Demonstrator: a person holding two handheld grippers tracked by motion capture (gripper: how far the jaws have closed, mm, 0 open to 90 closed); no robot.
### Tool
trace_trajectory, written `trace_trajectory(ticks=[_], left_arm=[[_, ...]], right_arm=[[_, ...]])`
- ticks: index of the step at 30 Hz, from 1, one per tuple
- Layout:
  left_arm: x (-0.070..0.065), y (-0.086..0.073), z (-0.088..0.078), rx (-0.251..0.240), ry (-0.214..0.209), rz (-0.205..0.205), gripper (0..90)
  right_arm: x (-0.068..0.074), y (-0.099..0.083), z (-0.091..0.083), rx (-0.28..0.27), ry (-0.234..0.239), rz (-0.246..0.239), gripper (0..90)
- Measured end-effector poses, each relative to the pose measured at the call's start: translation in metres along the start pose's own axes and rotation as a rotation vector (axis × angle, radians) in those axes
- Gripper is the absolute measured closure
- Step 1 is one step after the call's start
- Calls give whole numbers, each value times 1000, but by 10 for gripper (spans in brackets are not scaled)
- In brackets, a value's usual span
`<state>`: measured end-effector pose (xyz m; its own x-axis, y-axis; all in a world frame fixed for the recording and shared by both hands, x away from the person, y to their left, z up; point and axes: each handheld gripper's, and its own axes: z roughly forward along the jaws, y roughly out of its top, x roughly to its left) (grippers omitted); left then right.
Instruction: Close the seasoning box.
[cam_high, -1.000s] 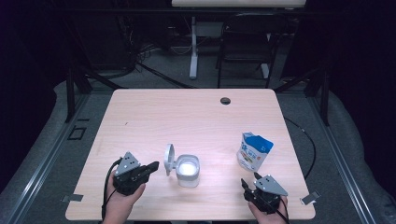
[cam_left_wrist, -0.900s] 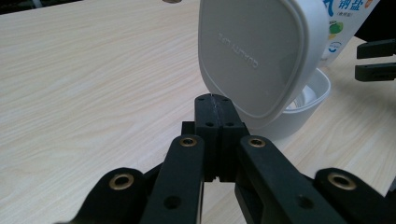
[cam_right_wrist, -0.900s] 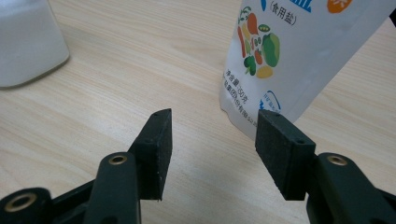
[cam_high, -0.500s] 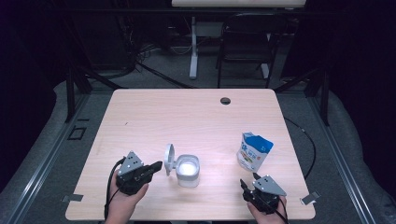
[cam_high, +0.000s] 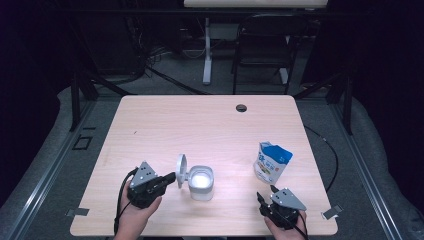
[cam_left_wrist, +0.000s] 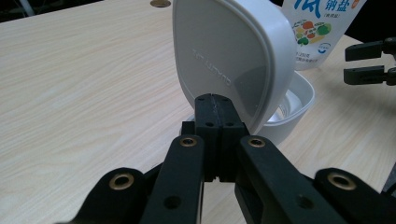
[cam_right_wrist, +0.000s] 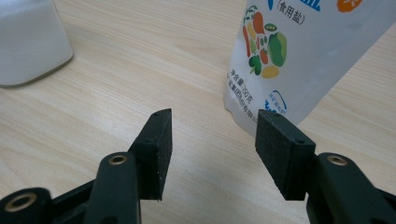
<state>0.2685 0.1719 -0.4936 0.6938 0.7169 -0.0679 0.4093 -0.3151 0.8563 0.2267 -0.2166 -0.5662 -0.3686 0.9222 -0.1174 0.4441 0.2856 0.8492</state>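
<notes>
Resting low over the near left part of the worktop (cam_high: 210, 120), the left gripper (cam_high: 172, 177) has its jaws pressed fully together with nothing between them, their tips touching or just short of the raised lid (cam_high: 180, 164) of the white container (cam_high: 201, 183); the frames do not settle which. In the left gripper view the lid (cam_left_wrist: 224, 56) stands nearly upright on its hinge, its inner face turned away from the jaws, and the container's open rim (cam_left_wrist: 299, 100) shows just past it with white contents inside. The container sits near the worktop's front edge, slightly left of centre. To its right, well apart, a blue-and-white pouch (cam_high: 271, 162) stands upright, with bare wood between the two. The right gripper (cam_high: 261, 198) lies close to the near right corner, its jaws spread wide and holding nothing, pointing towards the pouch from just in front of it. In the right gripper view the pouch (cam_right_wrist: 303, 56) rises beyond the right-hand jaw, close but not touched, and the container's wall (cam_right_wrist: 30, 42) shows at the far left. The whole far half of the worktop is open, bearing only a small round cable hole (cam_high: 241, 107) near the far edge. Both hands sit right at the near edge.
</notes>
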Motion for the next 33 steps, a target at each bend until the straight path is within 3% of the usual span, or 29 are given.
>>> trace_trajectory(ticks=[14, 25, 33], left_arm=[[-3, 4, 3, 0, -6, 12, 900], [-15, 8, 10, -3, -48, 43, 900], [-14, 8, 6, -9, -40, 43, 900]], right_arm=[[2, 1, 0, -1, 5, -8, 464], [3, 0, 0, -5, 4, -5, 464], [3, 0, 0, -3, 5, -7, 465]])
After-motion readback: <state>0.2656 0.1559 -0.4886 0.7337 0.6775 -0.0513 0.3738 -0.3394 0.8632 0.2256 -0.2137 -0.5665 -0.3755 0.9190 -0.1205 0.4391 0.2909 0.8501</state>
